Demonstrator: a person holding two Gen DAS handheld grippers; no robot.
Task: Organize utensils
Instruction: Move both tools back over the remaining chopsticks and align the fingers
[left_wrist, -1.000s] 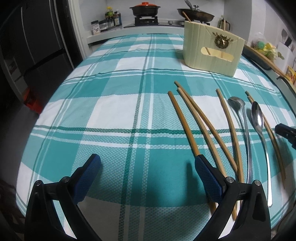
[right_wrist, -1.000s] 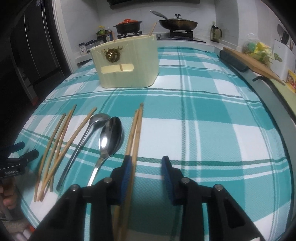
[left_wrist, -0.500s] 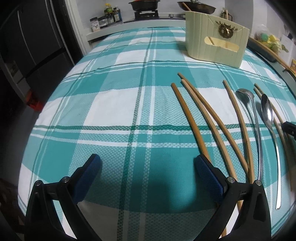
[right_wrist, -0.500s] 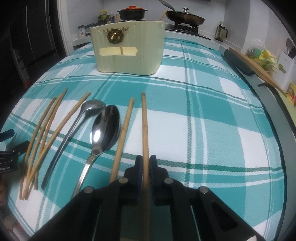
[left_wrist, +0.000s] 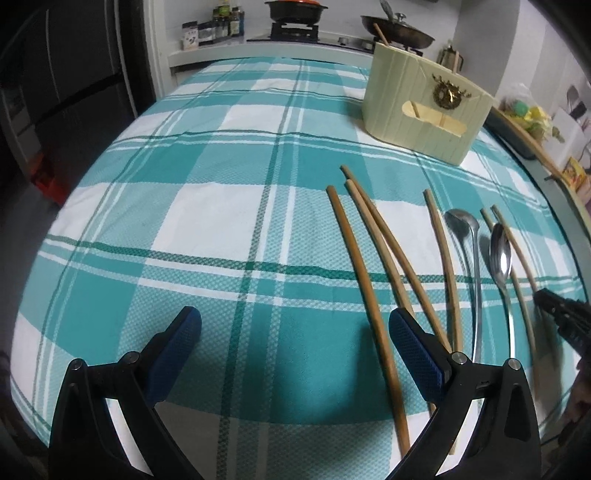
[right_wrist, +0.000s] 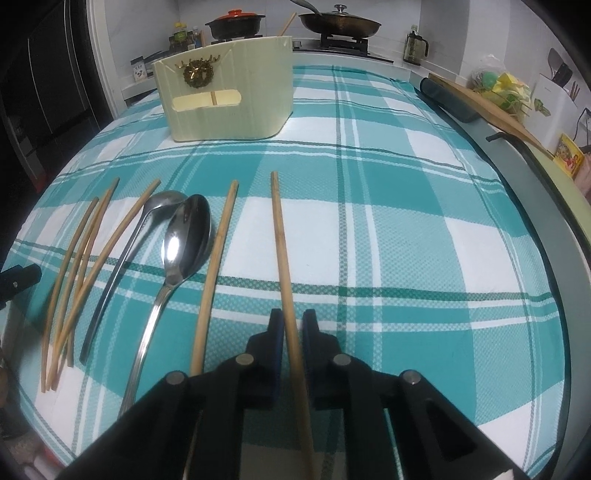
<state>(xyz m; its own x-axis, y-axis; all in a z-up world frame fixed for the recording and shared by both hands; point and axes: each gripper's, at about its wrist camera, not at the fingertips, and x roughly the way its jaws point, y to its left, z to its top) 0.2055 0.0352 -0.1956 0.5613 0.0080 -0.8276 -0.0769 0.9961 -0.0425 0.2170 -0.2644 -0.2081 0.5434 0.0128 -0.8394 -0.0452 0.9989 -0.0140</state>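
Note:
My right gripper (right_wrist: 293, 325) is shut on a wooden chopstick (right_wrist: 281, 243) that points toward the cream utensil holder (right_wrist: 229, 99). A second chopstick (right_wrist: 214, 266), two metal spoons (right_wrist: 184, 236) and several more chopsticks (right_wrist: 77, 266) lie on the cloth to its left. My left gripper (left_wrist: 295, 332) is open and empty above the cloth, with a chopstick (left_wrist: 362, 280) just inside its right finger. The holder (left_wrist: 424, 110) stands at the back right in the left wrist view, with a chopstick standing in it.
The table has a teal and white checked cloth (left_wrist: 184, 206). Behind it a stove carries a red-lidded pot (right_wrist: 236, 24) and a frying pan (right_wrist: 340, 22). A wooden board (right_wrist: 491, 110) lies along the right edge. A dark fridge (left_wrist: 55, 92) stands at the left.
My right gripper closed on one chopstick of the pair and parted it from the other. My left gripper stayed open and drifted slightly.

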